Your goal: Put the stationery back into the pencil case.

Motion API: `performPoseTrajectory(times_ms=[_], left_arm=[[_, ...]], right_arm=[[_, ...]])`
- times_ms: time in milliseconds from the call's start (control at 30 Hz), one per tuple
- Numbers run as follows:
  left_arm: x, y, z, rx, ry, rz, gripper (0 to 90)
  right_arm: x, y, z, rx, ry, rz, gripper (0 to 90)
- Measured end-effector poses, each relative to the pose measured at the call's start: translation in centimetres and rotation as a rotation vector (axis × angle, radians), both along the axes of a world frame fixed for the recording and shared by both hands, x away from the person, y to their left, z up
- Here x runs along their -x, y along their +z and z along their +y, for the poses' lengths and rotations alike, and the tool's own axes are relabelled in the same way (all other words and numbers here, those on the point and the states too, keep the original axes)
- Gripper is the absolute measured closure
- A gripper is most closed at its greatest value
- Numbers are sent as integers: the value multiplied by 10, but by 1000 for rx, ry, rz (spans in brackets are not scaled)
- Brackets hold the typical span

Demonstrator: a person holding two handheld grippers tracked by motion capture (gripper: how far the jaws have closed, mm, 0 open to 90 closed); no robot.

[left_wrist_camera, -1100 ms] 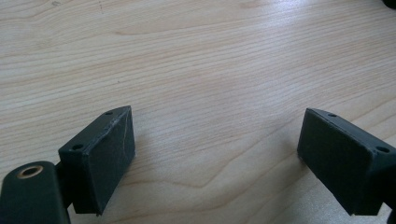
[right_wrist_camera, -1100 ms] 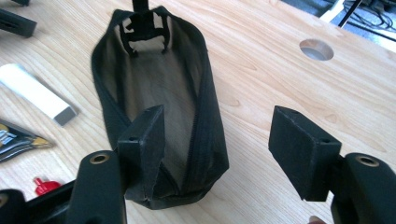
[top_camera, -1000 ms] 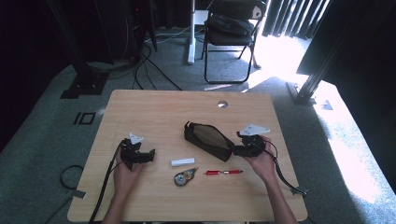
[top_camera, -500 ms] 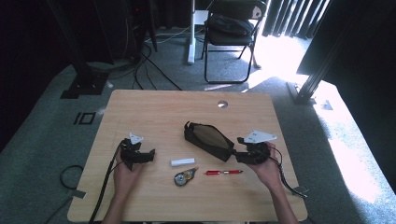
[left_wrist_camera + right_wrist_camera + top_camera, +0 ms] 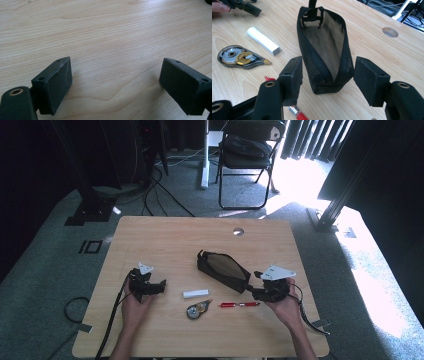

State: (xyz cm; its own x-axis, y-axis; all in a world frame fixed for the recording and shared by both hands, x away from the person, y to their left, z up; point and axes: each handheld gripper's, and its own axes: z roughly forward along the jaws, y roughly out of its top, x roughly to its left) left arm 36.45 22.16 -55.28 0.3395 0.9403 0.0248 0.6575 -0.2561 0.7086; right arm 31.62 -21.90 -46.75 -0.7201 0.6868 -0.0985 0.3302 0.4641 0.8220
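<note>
Right hand-held gripper (image 5: 325, 78) nearer pouch (image 5: 324, 47) than before, red pen (image 5: 297, 112) beneath.

Bare table (image 5: 165, 237) behind pouch (image 5: 222, 269), eraser (image 5: 195, 293), tape dispenser (image 5: 197, 309), pen (image 5: 239, 304) crowding the front middle

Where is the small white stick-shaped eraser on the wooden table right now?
In the high view, the white stick eraser lies near the table's middle, between the two grippers, just above the correction tape dispenser and left of the open black pencil pouch.
</note>
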Motion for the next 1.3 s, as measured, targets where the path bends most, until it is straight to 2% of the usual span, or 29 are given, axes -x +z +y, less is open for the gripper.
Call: performPoseTrajectory(times_ms=[167,367,467,833,1100,1300], left_arm=[[0,0,0,0,0,-1,116],[0,0,0,0,0,0,116],[0,0,0,0,0,0,116],[0,0,0,0,0,0,116],[0,0,0,0,0,0,116],[0,0,0,0,0,0,116]], right_arm=[[5,-2,-1,-2,6,-8,388],[9,-6,1,1,16,18,399],[12,-7,3,28,31,-4,406],[18,-11,5,39,46,-21,371],[22,-21,3,40,58,-6,423],[24,-26,4,40,68,-7,428]])
